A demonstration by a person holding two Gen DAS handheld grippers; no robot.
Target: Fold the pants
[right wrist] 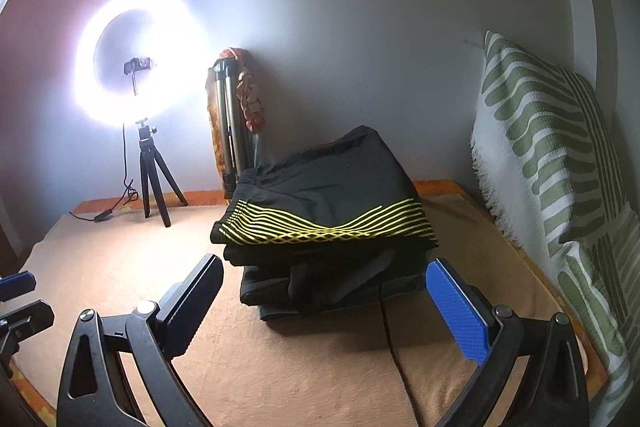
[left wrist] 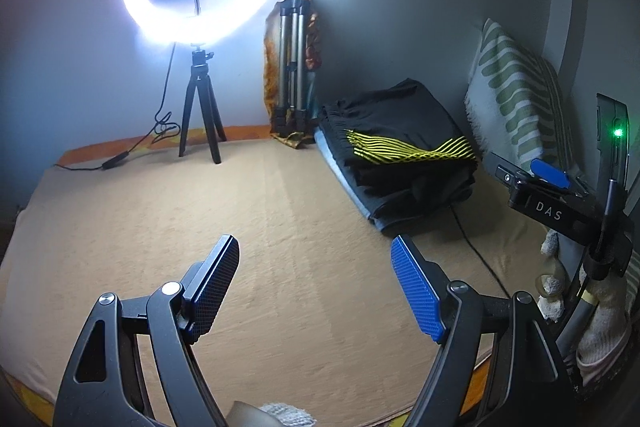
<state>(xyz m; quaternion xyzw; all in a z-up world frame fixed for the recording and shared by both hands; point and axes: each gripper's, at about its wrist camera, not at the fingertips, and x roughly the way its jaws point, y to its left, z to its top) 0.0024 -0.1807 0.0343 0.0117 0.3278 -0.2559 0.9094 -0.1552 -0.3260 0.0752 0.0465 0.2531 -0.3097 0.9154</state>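
A stack of folded dark pants (right wrist: pixel 332 195) lies at the back right of the tan bed cover (right wrist: pixel 280 367); the top pair is black with wavy yellow stripes (right wrist: pixel 328 227). In the left wrist view the same stack (left wrist: pixel 400 151) sits ahead and to the right. My left gripper (left wrist: pixel 316 259) hovers open above bare cover, nothing between its blue pads. My right gripper (right wrist: pixel 326 277) is open too, its fingers on either side of the stack's near edge and short of it. The right gripper's body (left wrist: pixel 560 195) shows at the right edge of the left wrist view.
A lit ring light on a small black tripod (left wrist: pixel 200 111) stands at the back left, its cable (left wrist: pixel 132 151) trailing over the cover. A folded silver tripod (left wrist: pixel 294 67) leans on the wall. A green-patterned pillow (right wrist: pixel 552 163) stands on the right. A black cable (right wrist: pixel 390 339) runs from under the stack.
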